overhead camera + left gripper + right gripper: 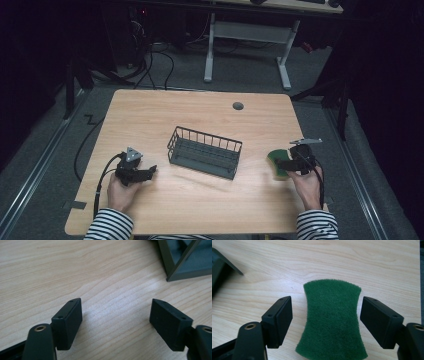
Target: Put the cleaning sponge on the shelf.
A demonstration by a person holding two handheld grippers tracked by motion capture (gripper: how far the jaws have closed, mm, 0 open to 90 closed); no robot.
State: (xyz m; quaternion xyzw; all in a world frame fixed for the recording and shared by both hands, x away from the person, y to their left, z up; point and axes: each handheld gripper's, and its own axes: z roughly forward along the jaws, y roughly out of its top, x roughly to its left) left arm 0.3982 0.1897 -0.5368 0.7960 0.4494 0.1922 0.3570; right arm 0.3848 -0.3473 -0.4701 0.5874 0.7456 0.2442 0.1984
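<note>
A green scouring sponge (275, 161) (333, 315) lies flat on the wooden table at the right. My right gripper (284, 165) (326, 317) stands open low over it, one jaw on each side of the sponge's narrow waist, with a gap between pads and sponge. At the table's left my left gripper (151, 171) (116, 320) is open too, low over bare wood, with nothing between its jaws. A dark wire basket (202, 167) (171, 267) sits mid-table between the two grippers; its corner shows at the top right of the left gripper view.
The table (165, 115) has a round cable grommet (238, 106) near its far edge. Black cables trail from both grippers toward the person's striped sleeves (110, 225). A desk frame (247, 35) and loose cables stand on the floor beyond the table.
</note>
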